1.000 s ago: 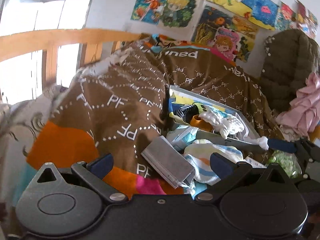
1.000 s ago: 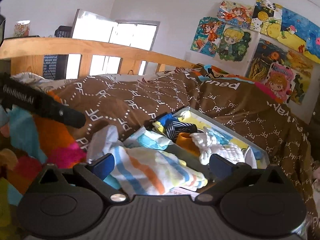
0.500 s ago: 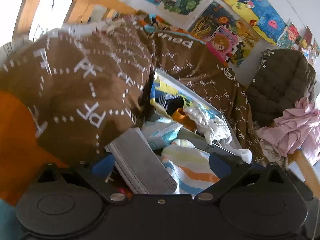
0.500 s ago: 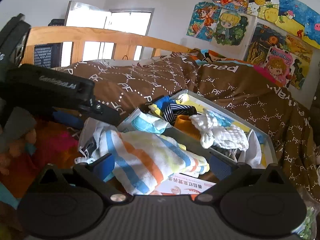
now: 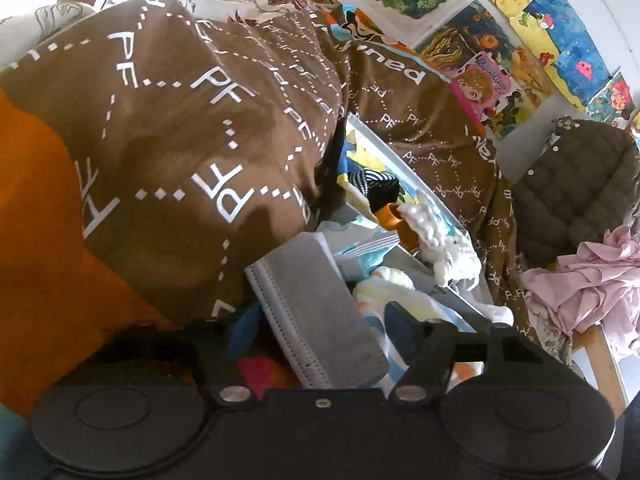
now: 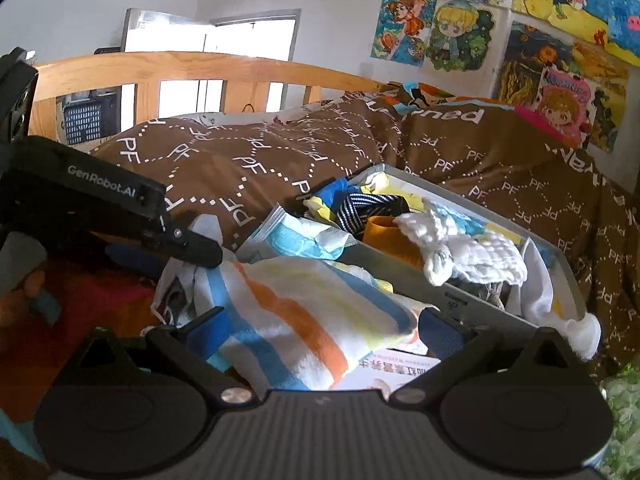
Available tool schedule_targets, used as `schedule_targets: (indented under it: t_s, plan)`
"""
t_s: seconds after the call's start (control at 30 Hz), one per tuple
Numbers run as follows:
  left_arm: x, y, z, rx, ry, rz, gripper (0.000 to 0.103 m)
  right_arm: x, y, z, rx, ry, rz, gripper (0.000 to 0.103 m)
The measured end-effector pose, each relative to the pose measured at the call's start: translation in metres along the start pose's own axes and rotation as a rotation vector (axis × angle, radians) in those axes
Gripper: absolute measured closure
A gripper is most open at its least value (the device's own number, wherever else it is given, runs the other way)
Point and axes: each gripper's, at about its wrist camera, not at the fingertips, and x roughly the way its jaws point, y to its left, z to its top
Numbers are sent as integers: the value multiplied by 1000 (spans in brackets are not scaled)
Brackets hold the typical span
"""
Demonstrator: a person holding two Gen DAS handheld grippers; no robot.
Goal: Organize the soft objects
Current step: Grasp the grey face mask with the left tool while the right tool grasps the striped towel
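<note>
A grey folded cloth (image 5: 320, 312) lies between the blue pads of the left gripper (image 5: 320, 328), whose jaws are closing round it; pads not yet seen pressing. The gripper tilts down toward the bed, rolled a bit to one side. Just right of the cloth sits a striped towel (image 6: 296, 320), white w/ blue, orange and yellow bands, lying between the wide-set fingers of the right gripper (image 6: 320, 328), which also points downward; its jaws stand apart, not clamped. Ahead of both grippers, a grey tray (image 6: 460, 304) holds a white knit cloth (image 6: 468, 248), an orange item (image 6: 384, 232) and a striped dark piece (image 6: 360, 208). Beyond, a brown blanket (image 6: 240, 160) w/ "PF" print covers the bed; wooden headboard (image 6: 200, 68) behind.
</note>
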Motion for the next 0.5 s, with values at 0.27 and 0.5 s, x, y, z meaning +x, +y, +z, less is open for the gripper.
schedule_targets:
  t_s: [0.27,0.5]
  plan:
    - [-1,8,-1,-37,-2,10,47,4,5,-1,-21,10,-5,8]
    - [-3,14,-1,-71,-3,15,56,6,1,-4,6,33,-7,27]
